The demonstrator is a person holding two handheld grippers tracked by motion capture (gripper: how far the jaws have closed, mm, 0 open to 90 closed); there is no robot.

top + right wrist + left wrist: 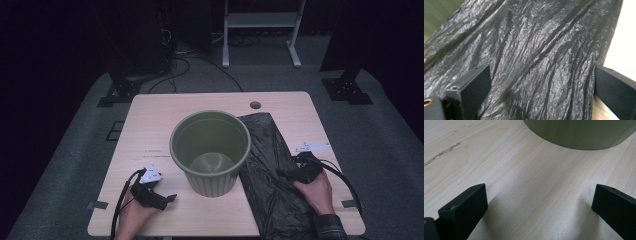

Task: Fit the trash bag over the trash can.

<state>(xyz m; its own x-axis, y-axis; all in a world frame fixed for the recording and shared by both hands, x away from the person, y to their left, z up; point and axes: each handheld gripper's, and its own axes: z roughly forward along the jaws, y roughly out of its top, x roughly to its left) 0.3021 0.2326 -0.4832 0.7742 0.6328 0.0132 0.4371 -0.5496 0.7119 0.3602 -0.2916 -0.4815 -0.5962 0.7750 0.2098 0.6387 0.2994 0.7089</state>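
Hands rest low at the pale wooden table's (150, 125) near edge. Left gripper (167, 199) (jaws spread wide) faces the ribbed green plastic bucket (210, 150); right gripper (281, 173), likewise released, lies over the crinkled black plastic bag (270, 165).

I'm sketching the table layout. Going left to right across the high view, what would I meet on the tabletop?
Left gripper → green bucket → black plastic bag → right gripper, resting over the bag's right part.

The high view is looking forward and down over the whole tabletop (150, 115). The left gripper view is skimming the wood close beside the green bucket (579, 133), while the right gripper view is hovering close over the black bag (536, 57) beside that bucket (210, 150).
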